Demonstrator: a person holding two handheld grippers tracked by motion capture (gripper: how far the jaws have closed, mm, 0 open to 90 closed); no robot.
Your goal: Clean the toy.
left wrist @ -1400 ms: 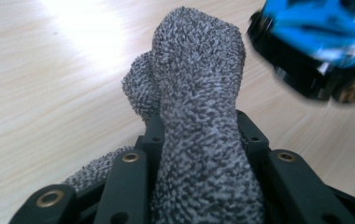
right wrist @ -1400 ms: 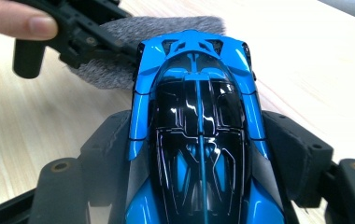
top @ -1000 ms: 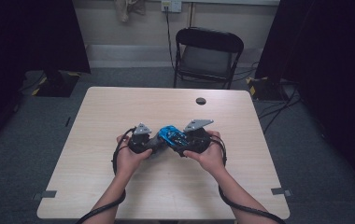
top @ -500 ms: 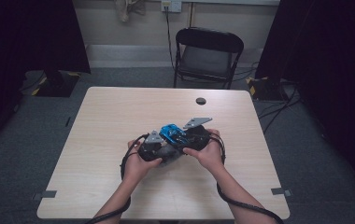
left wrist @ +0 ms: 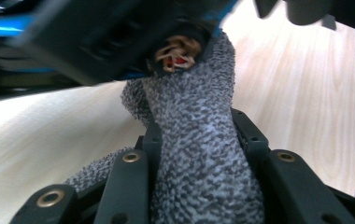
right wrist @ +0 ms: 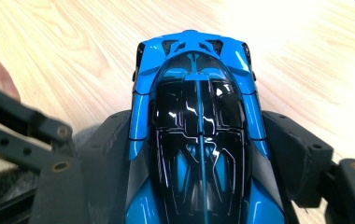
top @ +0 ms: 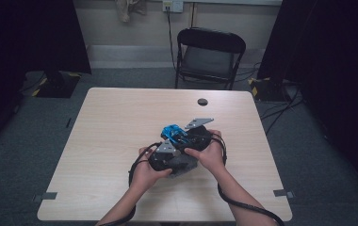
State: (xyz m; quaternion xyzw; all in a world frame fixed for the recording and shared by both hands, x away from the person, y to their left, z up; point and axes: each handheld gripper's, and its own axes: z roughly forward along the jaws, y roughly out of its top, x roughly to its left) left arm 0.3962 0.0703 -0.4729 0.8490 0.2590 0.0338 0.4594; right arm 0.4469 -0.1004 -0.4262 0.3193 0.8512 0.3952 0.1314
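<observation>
While our right gripper [right wrist: 199, 154] clamps the blue toy car [right wrist: 196, 116], our left gripper [left wrist: 199, 154] pinches a grey speckled cloth [left wrist: 199, 158] against its underside.

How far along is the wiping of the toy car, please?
Done: both grips are made. The right gripper clamps the blue car; the left gripper pinches the grey cloth. In hand: cloth meets the car's underside. Left: finishing the wipe and setting both down on the table.
</observation>
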